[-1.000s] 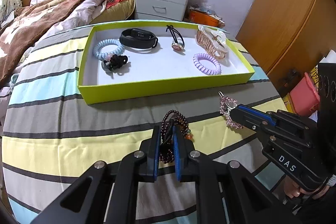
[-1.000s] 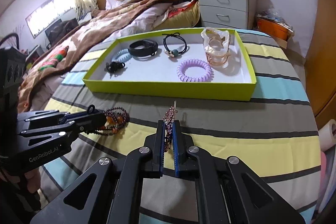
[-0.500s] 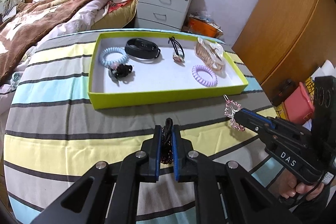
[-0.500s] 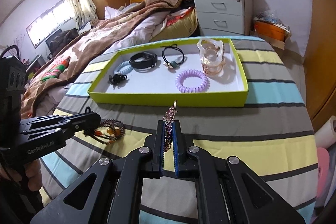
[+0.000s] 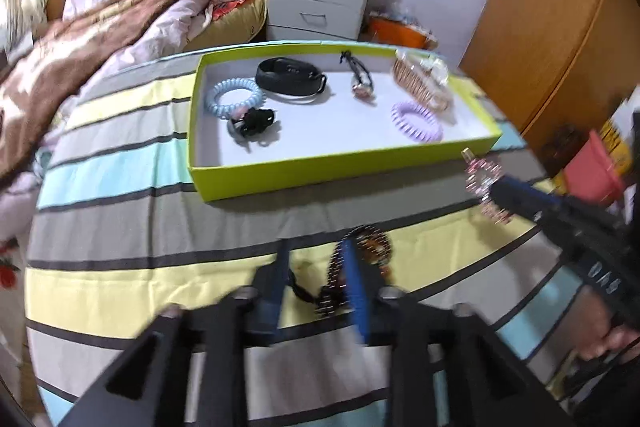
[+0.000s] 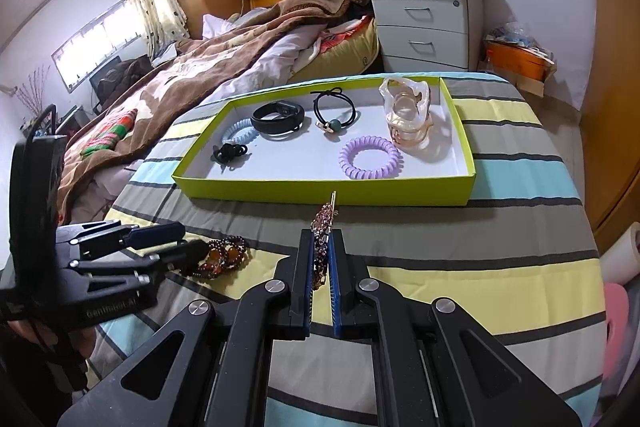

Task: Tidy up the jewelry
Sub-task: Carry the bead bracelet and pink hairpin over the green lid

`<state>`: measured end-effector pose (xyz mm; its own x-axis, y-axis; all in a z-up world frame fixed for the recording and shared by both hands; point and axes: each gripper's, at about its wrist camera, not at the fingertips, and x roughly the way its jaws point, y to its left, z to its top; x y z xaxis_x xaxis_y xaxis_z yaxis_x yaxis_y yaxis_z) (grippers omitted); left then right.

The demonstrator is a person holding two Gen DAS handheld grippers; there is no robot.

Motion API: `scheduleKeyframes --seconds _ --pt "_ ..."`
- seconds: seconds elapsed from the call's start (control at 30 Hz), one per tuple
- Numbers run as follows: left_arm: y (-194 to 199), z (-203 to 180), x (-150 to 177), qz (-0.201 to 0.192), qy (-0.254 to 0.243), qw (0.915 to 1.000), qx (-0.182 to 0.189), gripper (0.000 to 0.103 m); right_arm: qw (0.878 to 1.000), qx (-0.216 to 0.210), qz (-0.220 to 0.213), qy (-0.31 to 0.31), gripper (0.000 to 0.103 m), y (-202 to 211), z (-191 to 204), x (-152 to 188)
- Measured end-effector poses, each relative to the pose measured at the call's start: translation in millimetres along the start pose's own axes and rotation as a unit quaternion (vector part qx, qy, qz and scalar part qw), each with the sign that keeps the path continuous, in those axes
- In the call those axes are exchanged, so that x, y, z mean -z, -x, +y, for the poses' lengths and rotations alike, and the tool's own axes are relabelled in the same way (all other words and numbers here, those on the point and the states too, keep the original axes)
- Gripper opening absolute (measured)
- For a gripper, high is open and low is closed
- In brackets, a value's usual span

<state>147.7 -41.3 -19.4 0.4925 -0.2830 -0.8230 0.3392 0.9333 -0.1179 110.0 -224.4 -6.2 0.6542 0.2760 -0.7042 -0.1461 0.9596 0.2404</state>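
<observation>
- Jewelry here means 2 loose pieces outside the green tray (image 6: 320, 191): a rhinestone hair clip (image 6: 323, 227) pinched between the nearly closed fingers of the right gripper (image 6: 321, 259), and a dark beaded bracelet (image 6: 222, 261) lying on the striped bedspread (image 6: 460, 267).
- Left gripper (image 5: 316, 281) has its fingers spread wide around the bracelet and grips nothing.
- Hair clip looks light, stiff and thin, with small stones that could chip; it is held on its flat sides, the pin end pointing toward the tray.
- Bracelet looks light, limp and slippery, likely to slump or roll; pinching across its bunched strands seems the safest hold.
- Tray holds a purple coil tie (image 6: 370, 157), a blue coil tie (image 6: 240, 133), a black band (image 6: 278, 117) and other pieces, all apart.
- Left wrist view is motion-blurred, so whether a pad touches the beads cannot be told; the clip's lower part is hidden between the fingers.
</observation>
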Motion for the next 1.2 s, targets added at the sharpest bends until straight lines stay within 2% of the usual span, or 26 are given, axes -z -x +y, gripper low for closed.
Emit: scheduleKeyframes --seconds 0.1,0.17,0.4,0.47,0.5,0.53,0.63,0.9,1.2 --pt "-5.1 -4.4 2.2 0.011 -0.027 0.9996 0.001 0.045 1.000 -0.002 0.000 -0.001 0.007 -1.8 -0.8 -0.4" --pt "-10.7 -8.3 2.2 0.018 -0.042 0.9989 -0.014 0.047 1.000 -0.002 -0.001 0.000 0.007 -1.7 -0.1 -0.2" --pt "-20.2 -23.3 -1.6 0.009 -0.088 0.9954 -0.037 0.047 1.000 -0.004 0.000 -0.003 0.007 -3.4 -1.5 0.4" --pt "-19.9 -26.2 -1.2 0.009 -0.097 0.9948 -0.030 0.036 1.000 -0.004 0.001 -0.003 0.007 -3.9 -2.2 0.0" --pt "-19.4 -28.0 -1.1 0.010 -0.097 0.9950 -0.019 0.026 1.000 -0.003 0.001 -0.003 0.007 -4.1 -2.3 -0.1" --pt "-18.9 -30.3 -0.4 0.008 -0.100 0.9948 -0.015 0.020 1.000 -0.004 0.000 -0.003 0.007 -3.4 -2.5 0.1" --pt "-18.1 -32.6 -0.3 0.010 -0.094 0.9955 -0.009 0.012 1.000 -0.004 -0.001 -0.003 0.007 -3.2 -2.8 0.1" --pt "-5.7 -23.3 -4.9 -0.001 -0.052 0.9986 0.013 0.012 1.000 -0.002 -0.008 -0.002 0.007 0.5 -1.1 -2.5" --pt "14.1 -20.4 -20.5 -0.027 -0.046 0.9984 0.019 0.012 1.000 0.001 -0.028 0.001 0.007 10.6 2.4 -18.2"
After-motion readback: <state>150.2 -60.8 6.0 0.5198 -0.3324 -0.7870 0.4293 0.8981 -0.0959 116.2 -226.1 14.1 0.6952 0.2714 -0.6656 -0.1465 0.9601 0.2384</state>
